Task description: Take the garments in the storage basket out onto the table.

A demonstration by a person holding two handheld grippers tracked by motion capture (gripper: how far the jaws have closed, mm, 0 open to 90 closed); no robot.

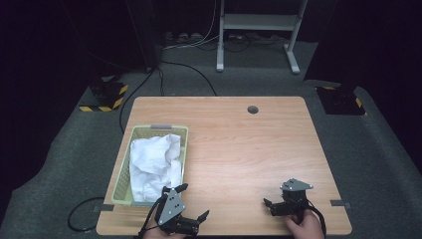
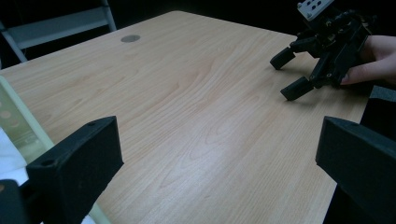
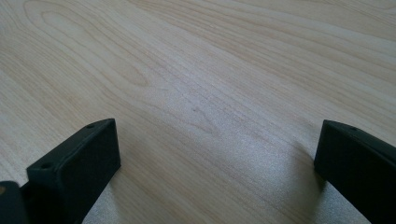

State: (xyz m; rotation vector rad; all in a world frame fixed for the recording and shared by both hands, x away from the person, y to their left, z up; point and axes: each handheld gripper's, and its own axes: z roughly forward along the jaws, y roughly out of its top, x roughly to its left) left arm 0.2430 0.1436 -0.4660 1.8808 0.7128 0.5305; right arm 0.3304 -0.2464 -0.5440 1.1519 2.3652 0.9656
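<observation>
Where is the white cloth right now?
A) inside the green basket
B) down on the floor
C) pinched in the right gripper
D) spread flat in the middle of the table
A: the crumpled white cloth lies inside the green basket at the table's left side, and both the left gripper and right gripper are open with nothing between their jaws.

Bright tabletop, dark surroundings, sharp focus.

A crumpled white cloth [image 1: 154, 167] lies heaped inside a pale green perforated basket [image 1: 160, 130], at the lower left of the bench [image 1: 239, 144].
</observation>
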